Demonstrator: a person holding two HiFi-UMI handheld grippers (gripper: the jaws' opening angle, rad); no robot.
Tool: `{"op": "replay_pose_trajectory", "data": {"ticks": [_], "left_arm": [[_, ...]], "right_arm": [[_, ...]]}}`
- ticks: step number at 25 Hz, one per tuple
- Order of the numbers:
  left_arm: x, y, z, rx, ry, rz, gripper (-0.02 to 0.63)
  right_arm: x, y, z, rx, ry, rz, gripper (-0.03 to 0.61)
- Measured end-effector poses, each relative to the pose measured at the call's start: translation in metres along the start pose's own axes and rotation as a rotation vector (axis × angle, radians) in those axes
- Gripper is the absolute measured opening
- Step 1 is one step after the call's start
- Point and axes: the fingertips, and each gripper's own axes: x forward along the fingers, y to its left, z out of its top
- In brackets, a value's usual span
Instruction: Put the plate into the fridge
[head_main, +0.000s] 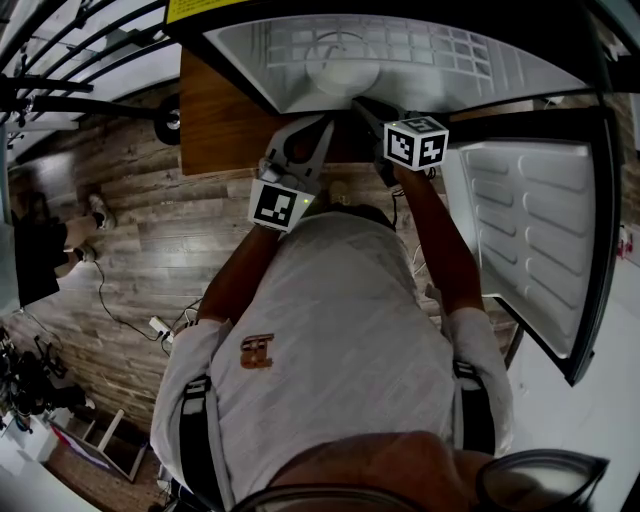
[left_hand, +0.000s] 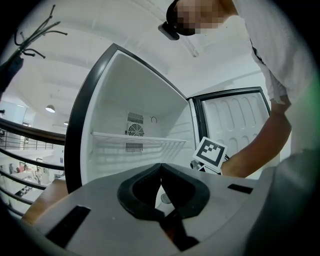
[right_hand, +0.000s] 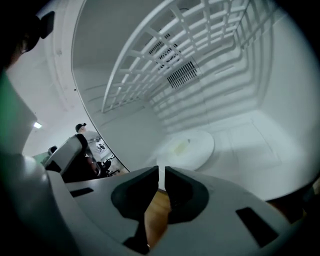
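L gripper (left_hand: 160, 167) tips together, empty, at fridge (head_main: 300, 60) mouth | plate (right_hand: 187, 147) flat on fridge floor, so I judge placing done | R gripper (right_hand: 161, 172) narrow gap, empty, near plate | next: I'd back both out, shut door (head_main: 530, 230)

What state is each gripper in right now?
Left gripper: jaws closed, holding nothing.
Right gripper: jaws narrowly apart, holding nothing; the plate lies free in the fridge.

- White plate (right_hand: 187, 150) in white fridge (right_hand: 250, 150) with black frame.
- Grey right gripper (right_hand: 161, 175), black jaws.
- Black-and-white squares on marker cube (head_main: 417, 143).
- Brown wood-grain floor (head_main: 130, 250) and worktop (head_main: 215, 120).
- White shirt (head_main: 320, 340).
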Motion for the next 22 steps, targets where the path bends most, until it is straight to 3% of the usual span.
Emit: {"op": "replay_pose_trajectory", "data": {"ticks": [5, 11, 22], "left_arm": [[0.001, -0.005, 0.001, 0.005, -0.001, -0.009, 0.018], [0.002, -0.008, 0.003, 0.006, 0.004, -0.009, 0.018], [-0.001, -0.007, 0.005, -0.002, 0.003, 0.003, 0.018]], "right_arm": [[-0.019, 0.024, 0.021, -0.145, -0.15, 0.061, 0.055], [-0.043, 0.058, 0.041, -0.378, -0.294, 0.052, 0.051], [-0.067, 0.092, 0.049, -0.603, -0.424, 0.006, 0.037]]}}
